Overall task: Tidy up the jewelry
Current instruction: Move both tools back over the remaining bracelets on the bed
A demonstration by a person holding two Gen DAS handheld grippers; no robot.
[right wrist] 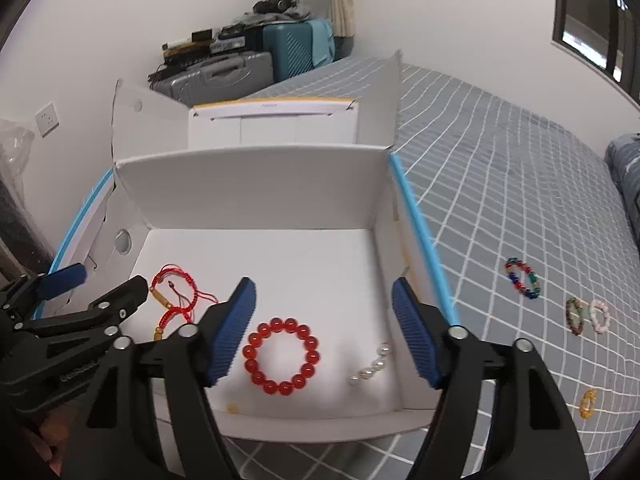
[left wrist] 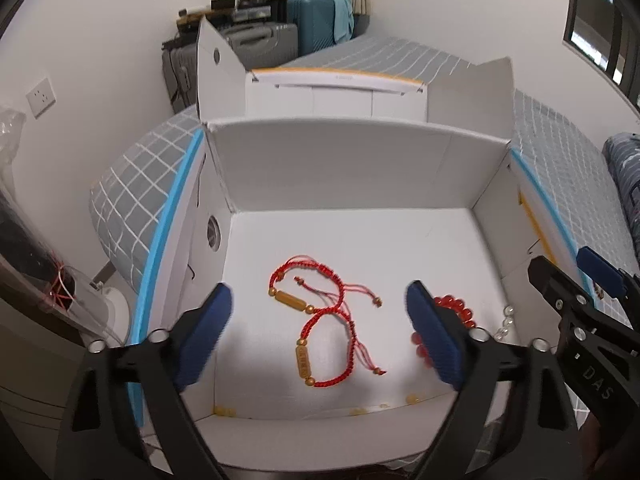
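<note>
A white cardboard box (left wrist: 340, 168) (right wrist: 256, 188) lies open on the bed. On its floor rest two red cord bracelets (left wrist: 320, 320) (right wrist: 176, 292) with gold beads, a red bead bracelet (right wrist: 282, 356) (left wrist: 456, 306) and a pearl strand (right wrist: 370, 368) (left wrist: 506, 320). My left gripper (left wrist: 320, 328) hangs open above the cord bracelets, with nothing between its fingers. My right gripper (right wrist: 324, 328) is open above the red bead bracelet and holds nothing. Each gripper shows at the edge of the other's view.
On the grey checked bedspread (right wrist: 500, 208) right of the box lie a multicoloured bead bracelet (right wrist: 522, 278), a dark bracelet (right wrist: 575, 316), a pale pink one (right wrist: 599, 316) and a yellow one (right wrist: 587, 403). Suitcases (right wrist: 248, 68) stand against the far wall.
</note>
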